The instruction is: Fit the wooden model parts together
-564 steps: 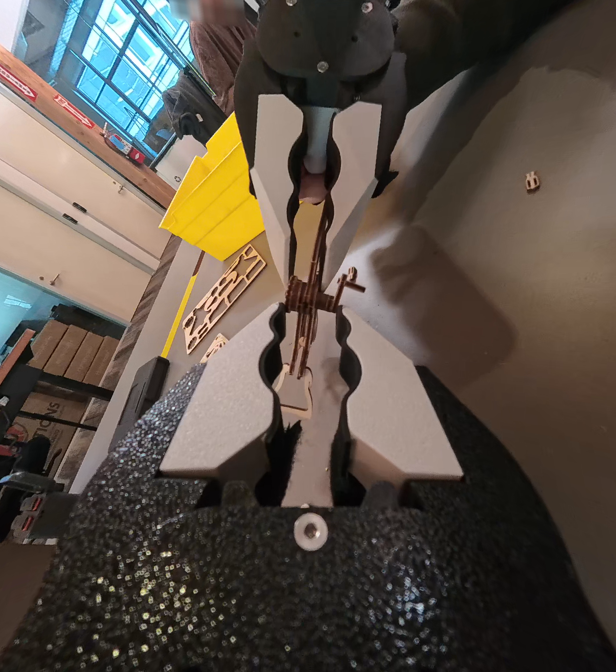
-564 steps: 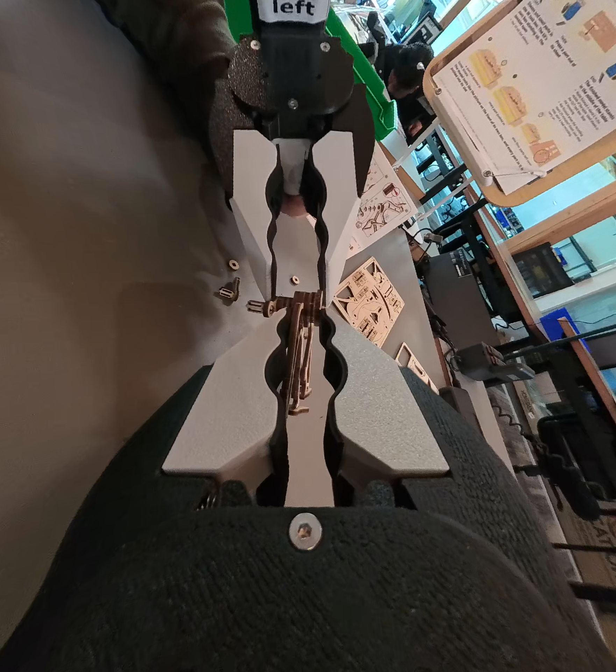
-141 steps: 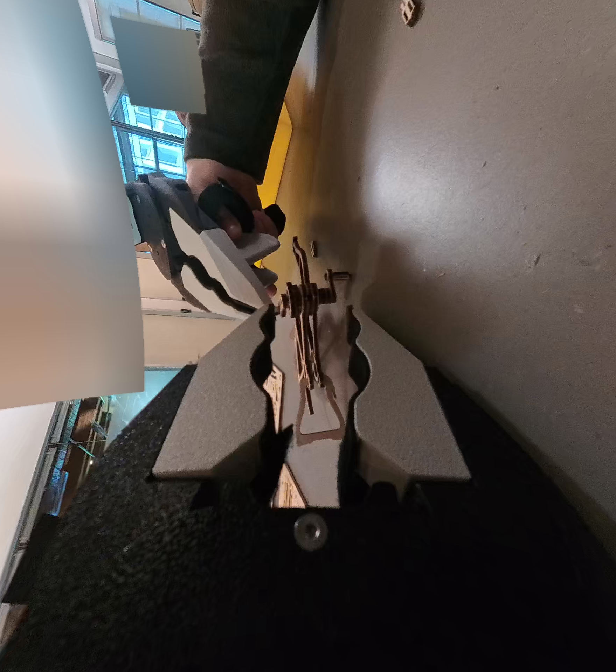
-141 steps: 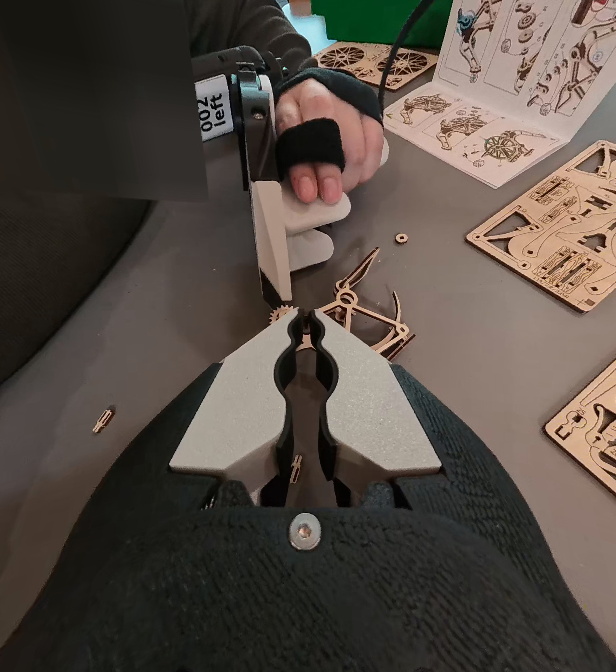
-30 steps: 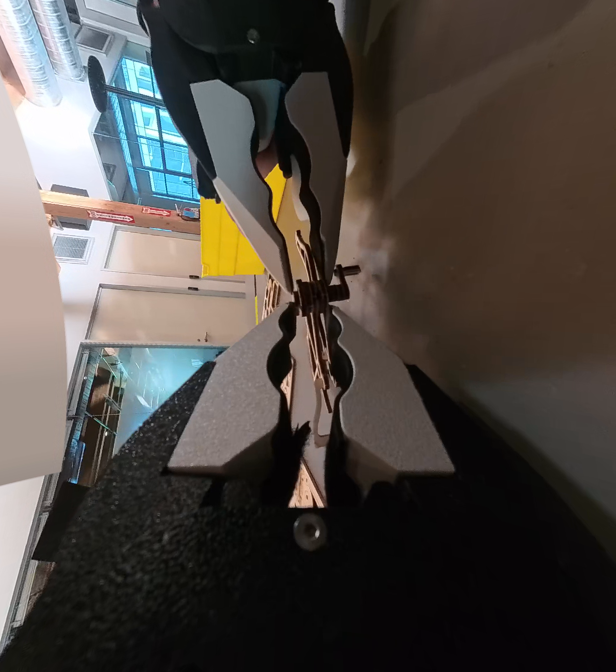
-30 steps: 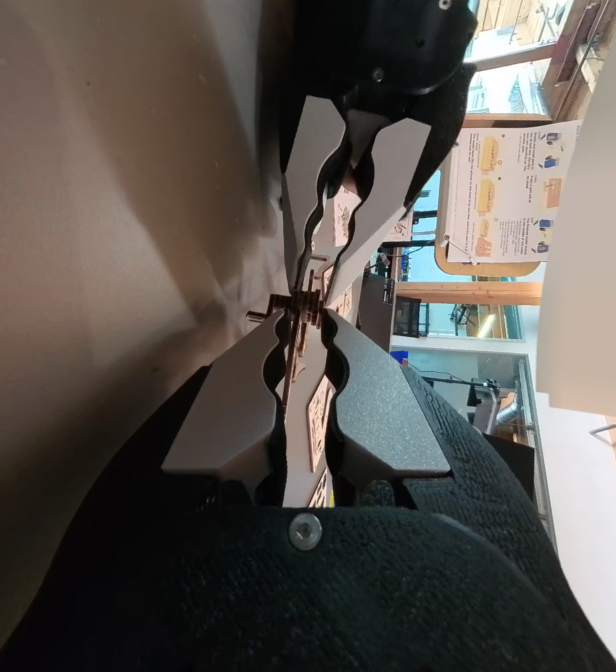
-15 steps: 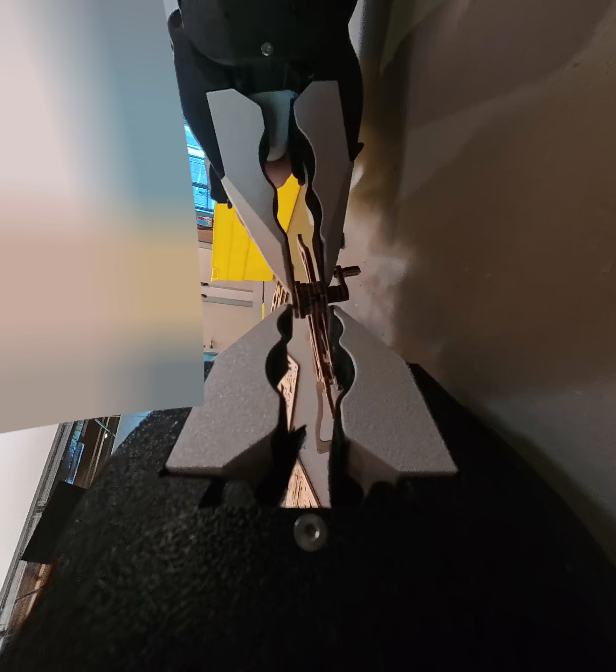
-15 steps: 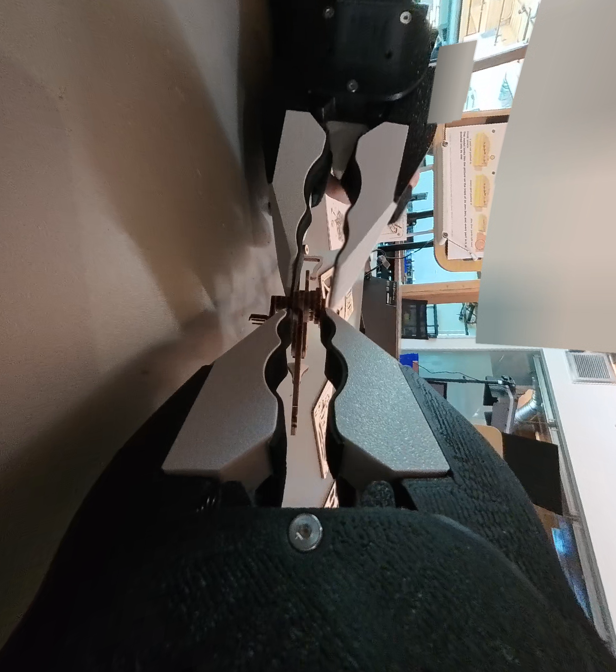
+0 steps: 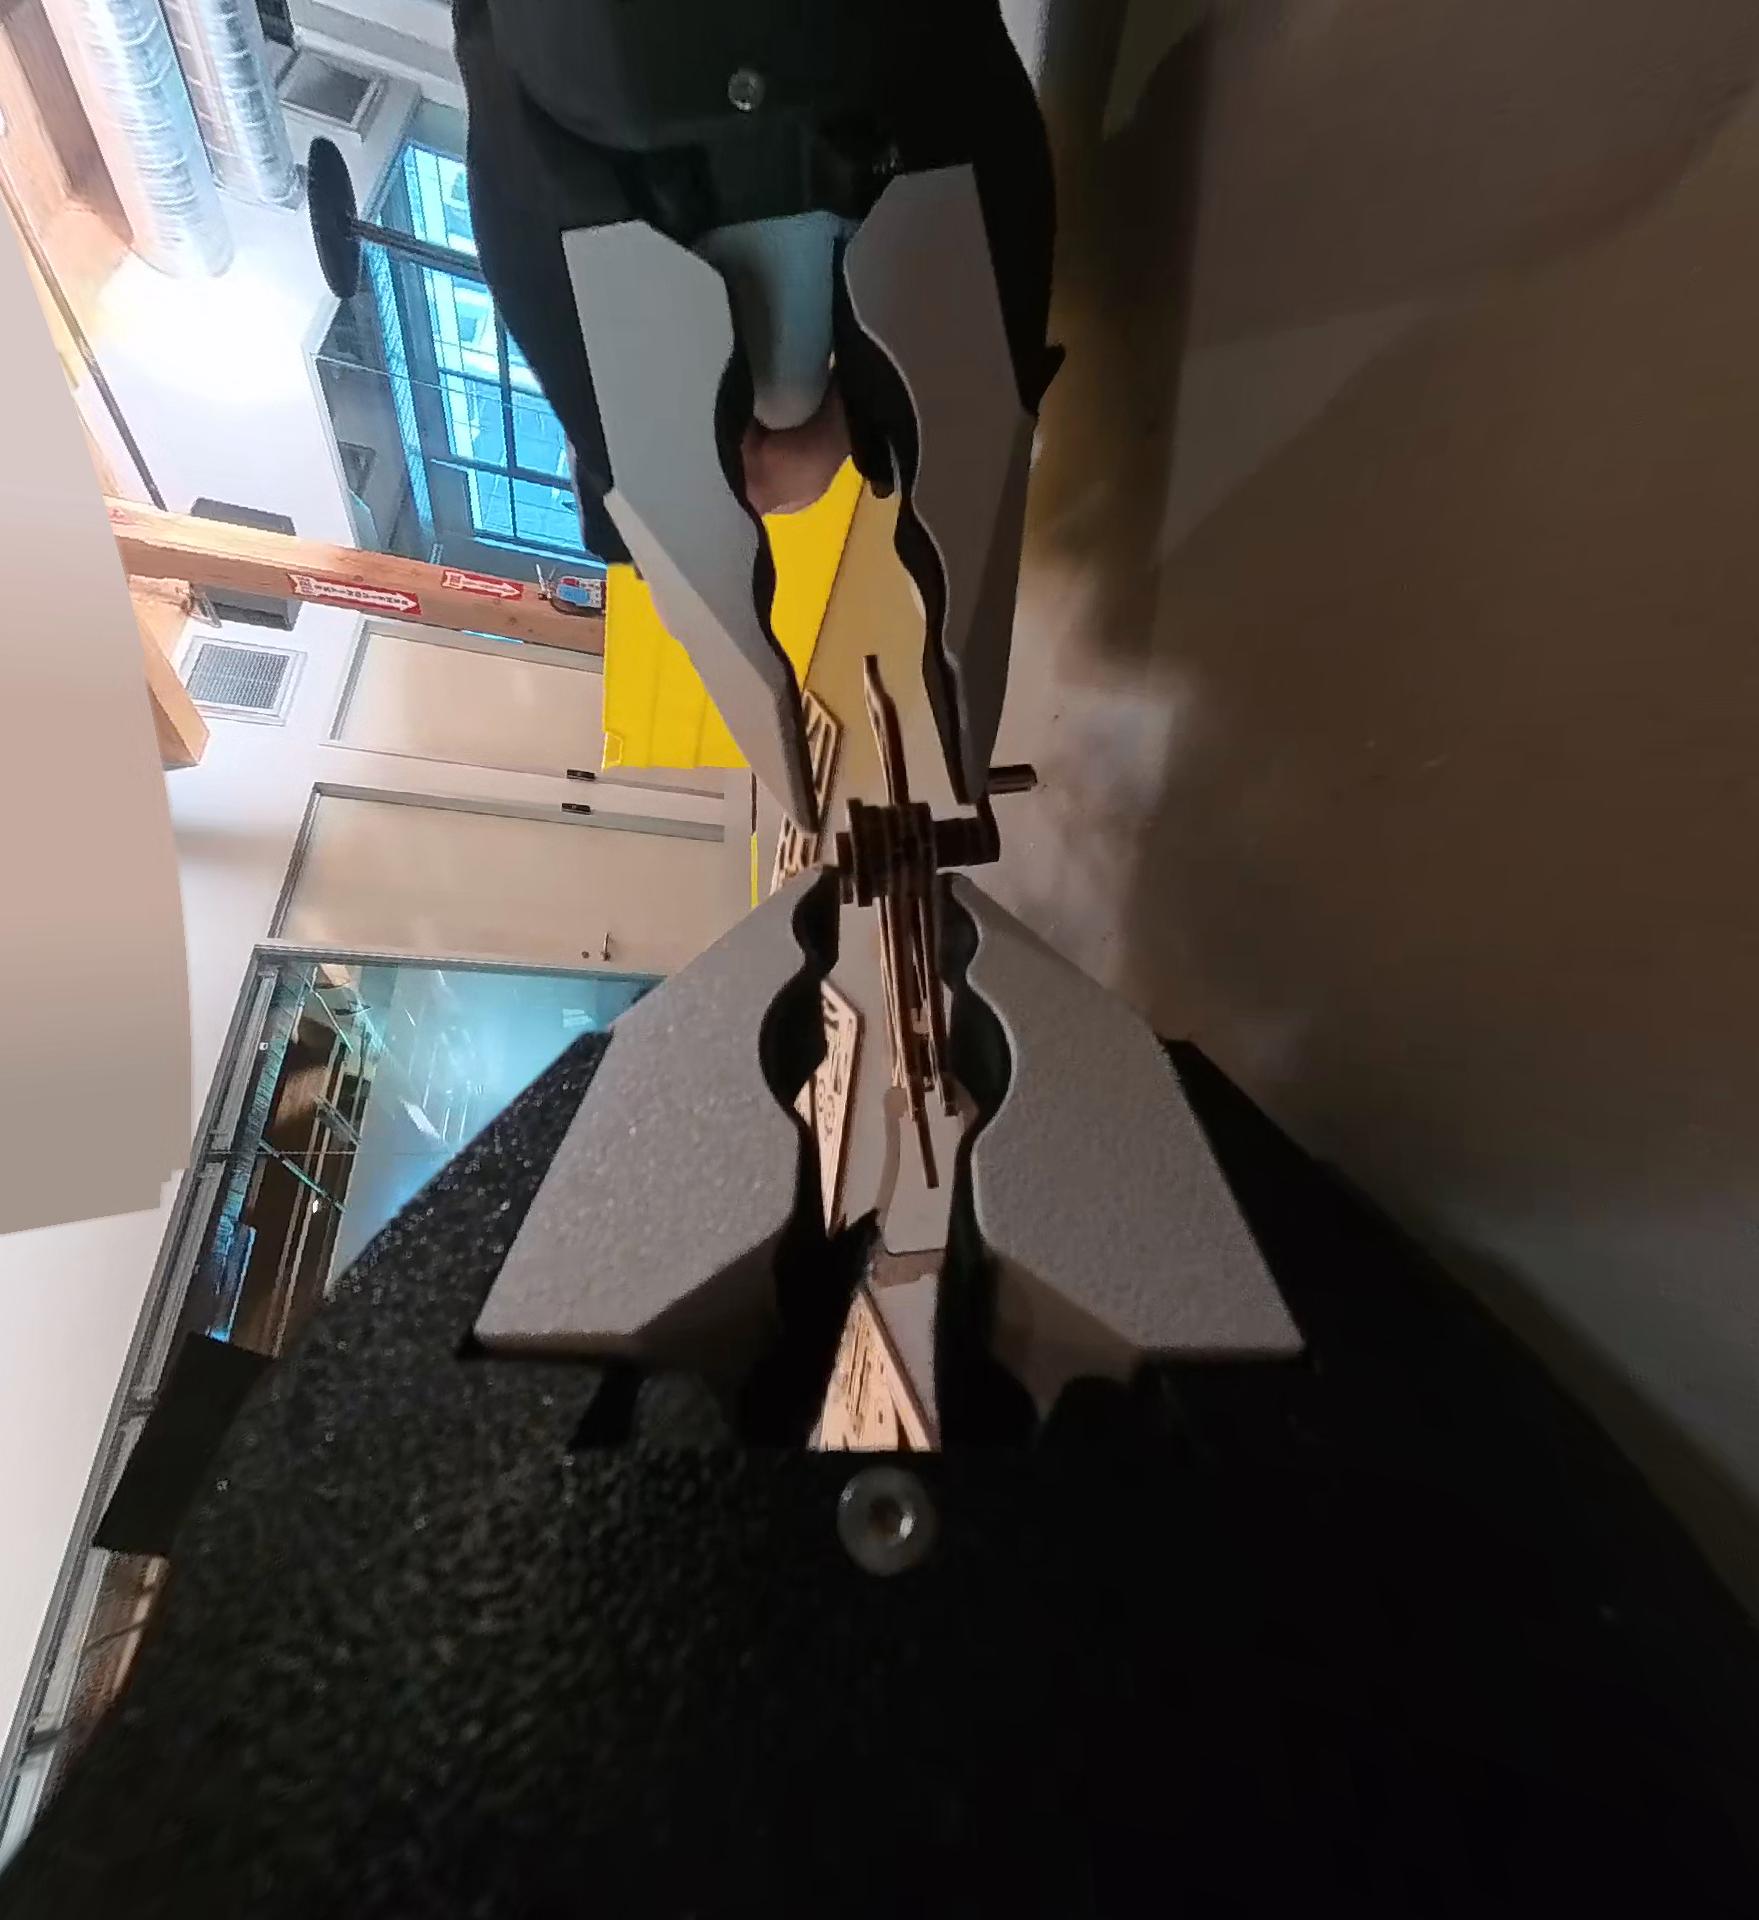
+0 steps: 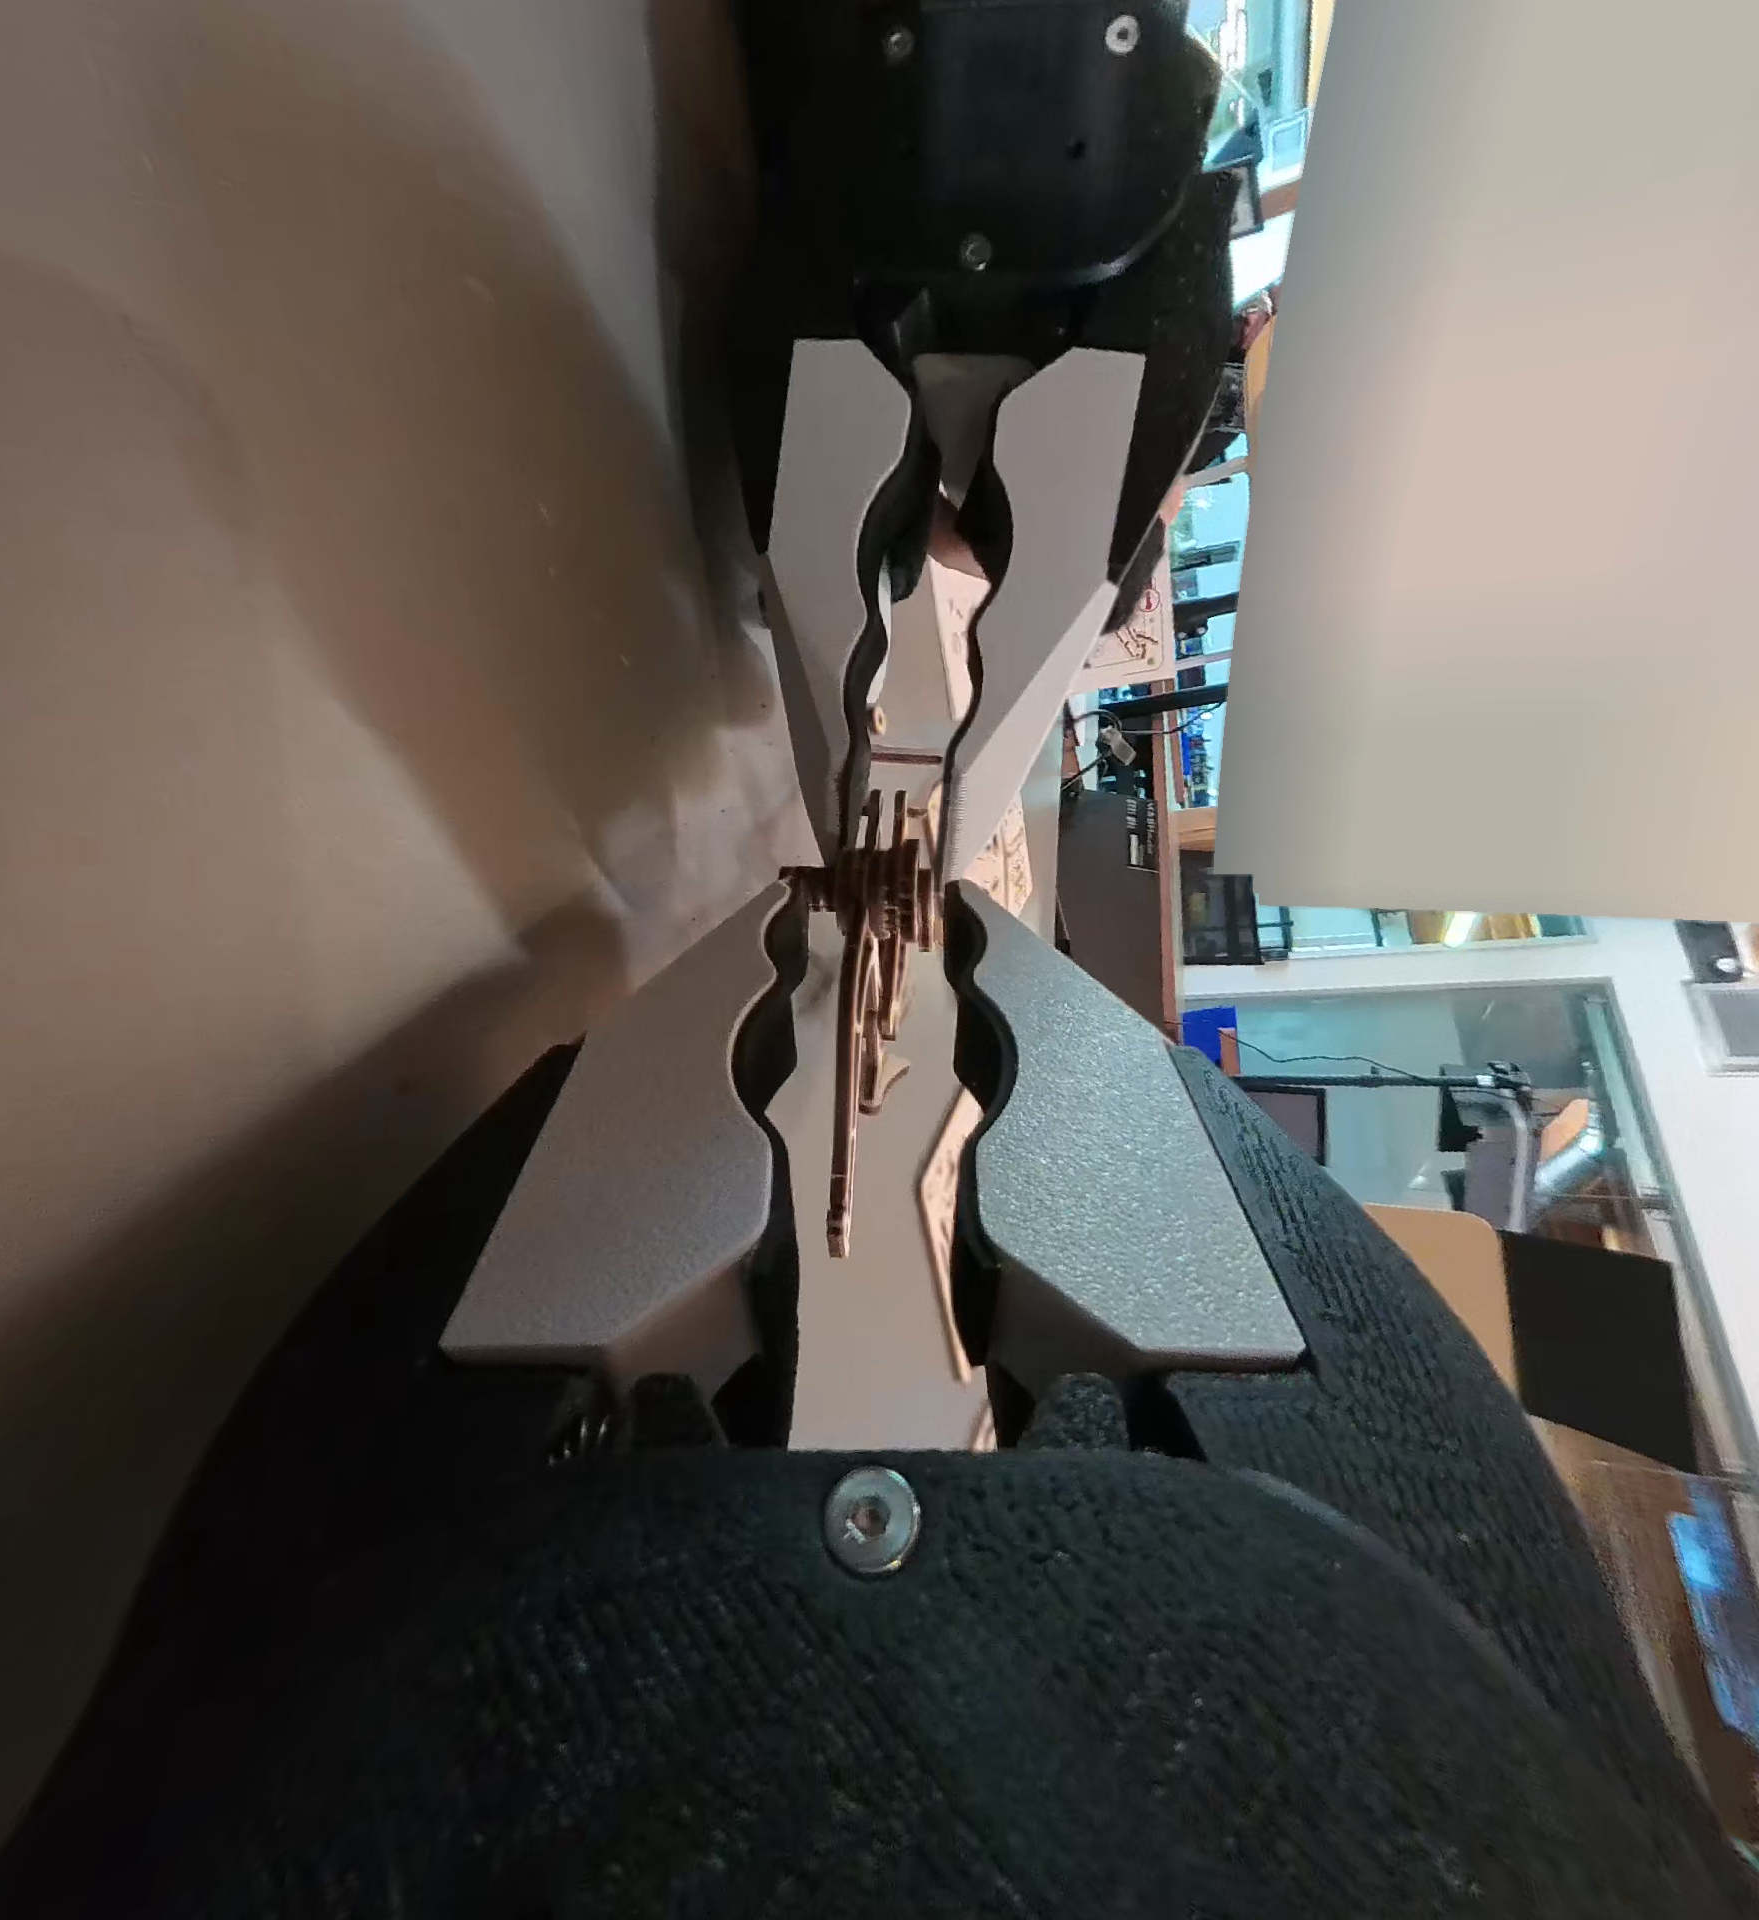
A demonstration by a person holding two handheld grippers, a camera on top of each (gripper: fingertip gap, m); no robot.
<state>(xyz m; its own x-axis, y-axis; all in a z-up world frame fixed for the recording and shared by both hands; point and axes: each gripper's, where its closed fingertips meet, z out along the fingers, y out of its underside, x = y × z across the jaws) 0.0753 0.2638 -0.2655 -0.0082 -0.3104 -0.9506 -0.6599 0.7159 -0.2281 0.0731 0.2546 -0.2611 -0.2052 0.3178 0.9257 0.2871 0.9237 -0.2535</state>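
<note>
— Where is the wooden model (image 9: 901, 862) right now?

— Up in the air beside the grey desk (image 9: 1477, 623), between the two tongs; they point nose to nose, tips almost touching; its long flat frame runs back into the left tongs (image 9: 894, 896), and its stack of little gears sits right where both tips meet.

— Who has hold of it?

— The left tongs are closed most of the way and seem to pinch the frame; the right tongs (image 10: 867, 902) stand a bit open around the gear stack (image 10: 875, 883); I cannot tell if they squeeze it.

— What matters next?

— I think the parts must push along the small axle, which sticks out sideways toward the desk as a peg (image 9: 1010, 774); the desk is close on that side, the other side is open room.
</note>
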